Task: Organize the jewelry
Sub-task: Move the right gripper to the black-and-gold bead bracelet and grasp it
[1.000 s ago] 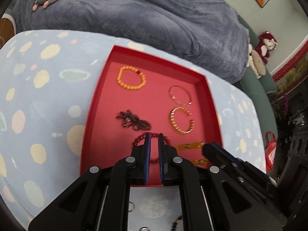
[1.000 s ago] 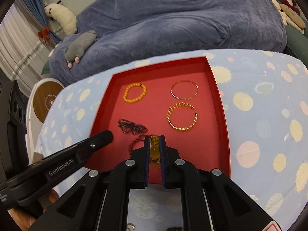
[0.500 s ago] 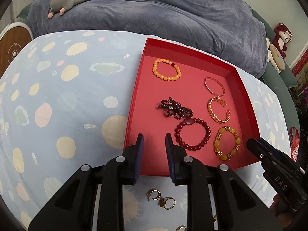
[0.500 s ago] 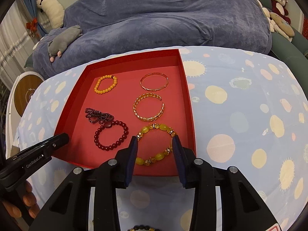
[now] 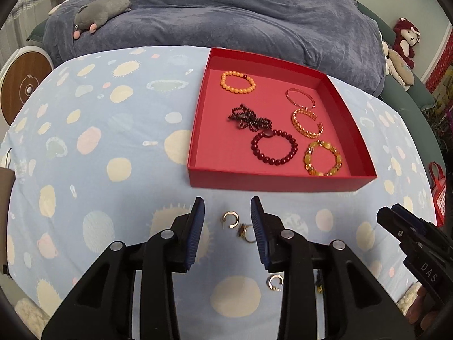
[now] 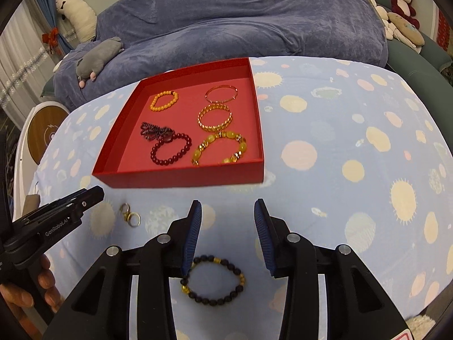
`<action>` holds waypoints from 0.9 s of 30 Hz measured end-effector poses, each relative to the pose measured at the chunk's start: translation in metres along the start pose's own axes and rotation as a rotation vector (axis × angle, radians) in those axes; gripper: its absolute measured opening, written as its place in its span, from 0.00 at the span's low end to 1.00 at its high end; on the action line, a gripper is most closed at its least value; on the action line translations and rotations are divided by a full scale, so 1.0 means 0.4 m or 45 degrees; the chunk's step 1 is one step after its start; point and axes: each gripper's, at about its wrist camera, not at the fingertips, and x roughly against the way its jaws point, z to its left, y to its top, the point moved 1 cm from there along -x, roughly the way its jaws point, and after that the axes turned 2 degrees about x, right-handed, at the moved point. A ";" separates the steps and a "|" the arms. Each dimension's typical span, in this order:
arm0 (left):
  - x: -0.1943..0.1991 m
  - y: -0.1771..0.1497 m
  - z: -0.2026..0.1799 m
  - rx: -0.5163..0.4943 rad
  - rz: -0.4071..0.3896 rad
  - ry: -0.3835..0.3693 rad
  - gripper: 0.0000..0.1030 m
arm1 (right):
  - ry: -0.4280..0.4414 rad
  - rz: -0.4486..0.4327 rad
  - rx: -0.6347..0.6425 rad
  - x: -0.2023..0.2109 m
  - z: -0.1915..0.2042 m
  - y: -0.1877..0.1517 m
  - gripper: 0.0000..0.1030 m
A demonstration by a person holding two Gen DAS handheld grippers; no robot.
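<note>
A red tray [image 5: 271,180] [image 6: 181,178] lies on the spotted blue cloth and holds several bracelets, among them a dark red bead one [image 5: 274,147] and a yellow bead one [image 5: 322,157] [image 6: 219,147]. My left gripper [image 5: 228,208] is open and empty, just in front of the tray, above two small gold rings [image 5: 230,220] [image 6: 130,215] on the cloth. A third ring [image 5: 275,282] lies nearer the camera. My right gripper [image 6: 228,212] is open and empty. A black bead bracelet [image 6: 213,280] lies on the cloth between its arms.
A blue-grey beanbag [image 5: 226,14] with a grey plush toy [image 5: 102,8] stands behind the table. A round wooden-topped device [image 5: 22,85] is at the left. Plush toys [image 5: 405,39] sit at the far right. The right gripper shows in the left wrist view [image 5: 410,235].
Both grippers let go of their bracelets in the tray, opened wide and pulled back off the tray to the cloth in front of it.
</note>
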 end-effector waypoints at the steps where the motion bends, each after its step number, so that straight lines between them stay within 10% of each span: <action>1: 0.004 -0.015 0.004 0.002 0.006 0.002 0.31 | 0.000 0.011 0.002 0.003 0.001 -0.017 0.37; 27: 0.022 -0.213 0.039 -0.018 0.106 0.056 0.32 | -0.054 0.131 0.021 -0.062 0.014 -0.146 0.37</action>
